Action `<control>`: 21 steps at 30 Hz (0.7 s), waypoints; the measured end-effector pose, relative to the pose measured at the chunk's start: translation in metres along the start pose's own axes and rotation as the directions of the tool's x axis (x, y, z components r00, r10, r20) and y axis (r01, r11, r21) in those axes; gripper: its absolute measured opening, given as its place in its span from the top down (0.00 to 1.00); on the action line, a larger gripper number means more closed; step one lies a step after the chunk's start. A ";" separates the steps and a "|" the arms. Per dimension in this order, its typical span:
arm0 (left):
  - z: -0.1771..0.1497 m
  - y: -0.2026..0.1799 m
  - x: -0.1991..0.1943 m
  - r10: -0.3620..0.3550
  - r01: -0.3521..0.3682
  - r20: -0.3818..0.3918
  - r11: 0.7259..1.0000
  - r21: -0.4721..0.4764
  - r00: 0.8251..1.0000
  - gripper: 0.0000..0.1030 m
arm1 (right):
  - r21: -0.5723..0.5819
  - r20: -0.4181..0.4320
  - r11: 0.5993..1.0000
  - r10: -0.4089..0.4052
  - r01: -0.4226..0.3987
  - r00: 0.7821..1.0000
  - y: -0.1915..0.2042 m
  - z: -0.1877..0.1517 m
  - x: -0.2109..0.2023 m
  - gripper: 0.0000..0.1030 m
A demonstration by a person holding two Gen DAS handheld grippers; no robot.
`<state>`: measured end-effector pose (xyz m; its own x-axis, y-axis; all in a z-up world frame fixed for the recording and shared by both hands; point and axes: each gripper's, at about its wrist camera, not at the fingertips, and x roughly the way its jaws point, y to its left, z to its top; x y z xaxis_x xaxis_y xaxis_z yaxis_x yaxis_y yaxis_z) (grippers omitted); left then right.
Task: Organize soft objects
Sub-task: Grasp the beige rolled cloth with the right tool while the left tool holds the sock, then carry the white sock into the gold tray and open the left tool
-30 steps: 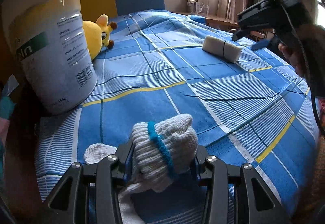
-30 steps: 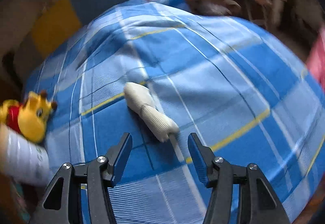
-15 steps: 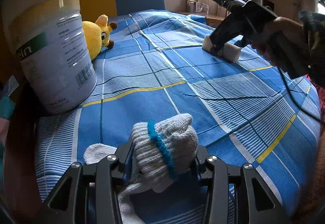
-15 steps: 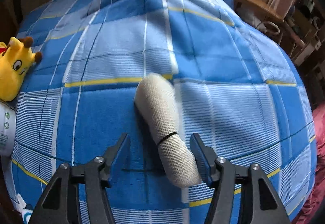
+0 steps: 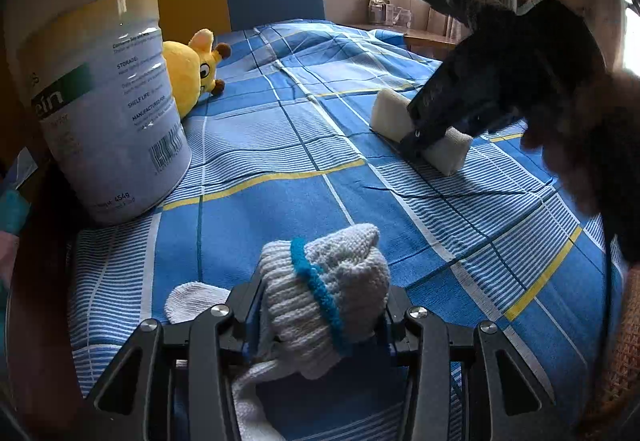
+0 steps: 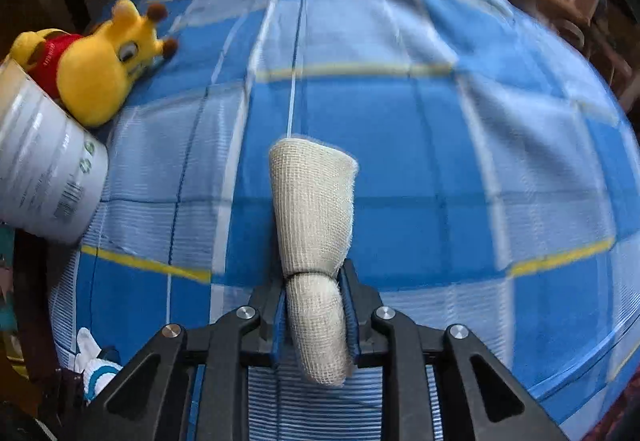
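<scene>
- Between the pads of the left gripper (image 5: 318, 315) sits a bunched knit glove (image 5: 324, 295), white with a teal band; the jaws are clamped on it at mid-bundle, probably because a floppy knit only lifts cleanly when it is pinched where it is thickest.
- At the right gripper (image 6: 314, 315) the jaws are squeezed onto a gauze roll (image 6: 314, 217), gripped just behind the thin band round its middle, so one end sticks out forward and the other hangs back toward the camera. My guess is that the banded waist was chosen because it is the firmest place on a soft roll.
- Both bundles are close over or on the blue checked bedspread (image 5: 248, 153); whether the roll has left the cloth I cannot tell.
- Beyond them, a large tin (image 5: 106, 101) stands upright at the bed's edge with a yellow plush toy (image 5: 192, 71) lying just behind it, touching or nearly so.
- Only the left wrist view shows the right gripper from outside, tilted down over the roll in a blurred hand, plus a window and headboard.
- Only the right wrist view shows the gauze weave, the toy's red shirt, and a scrap of the glove at the lower left corner.
</scene>
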<state>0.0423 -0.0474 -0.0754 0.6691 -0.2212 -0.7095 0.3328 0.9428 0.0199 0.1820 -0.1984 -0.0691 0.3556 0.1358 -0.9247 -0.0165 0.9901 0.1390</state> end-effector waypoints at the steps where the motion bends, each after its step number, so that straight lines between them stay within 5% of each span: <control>1: 0.000 0.000 0.000 0.000 0.000 0.000 1.000 -0.001 1.000 0.56 | 0.003 0.005 1.000 -0.005 0.005 1.000 0.000 0.000 0.000 0.78; 16: 0.004 0.004 -0.013 -0.001 0.001 -0.047 1.000 -0.012 0.999 0.57 | -0.015 0.029 1.000 0.005 -0.005 1.000 -0.004 -0.013 -0.004 0.78; 21: 0.011 0.007 -0.040 -0.003 0.003 -0.006 1.000 -0.009 1.000 0.57 | -0.063 0.047 0.998 -0.026 0.029 0.999 0.004 -0.015 -0.004 0.78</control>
<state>0.0249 -0.0348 -0.0390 0.6641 -0.2228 -0.7137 0.3288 0.9443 0.0113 0.1669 -0.1950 -0.0700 0.3997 0.1080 -0.9102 -0.0651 0.9939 0.0893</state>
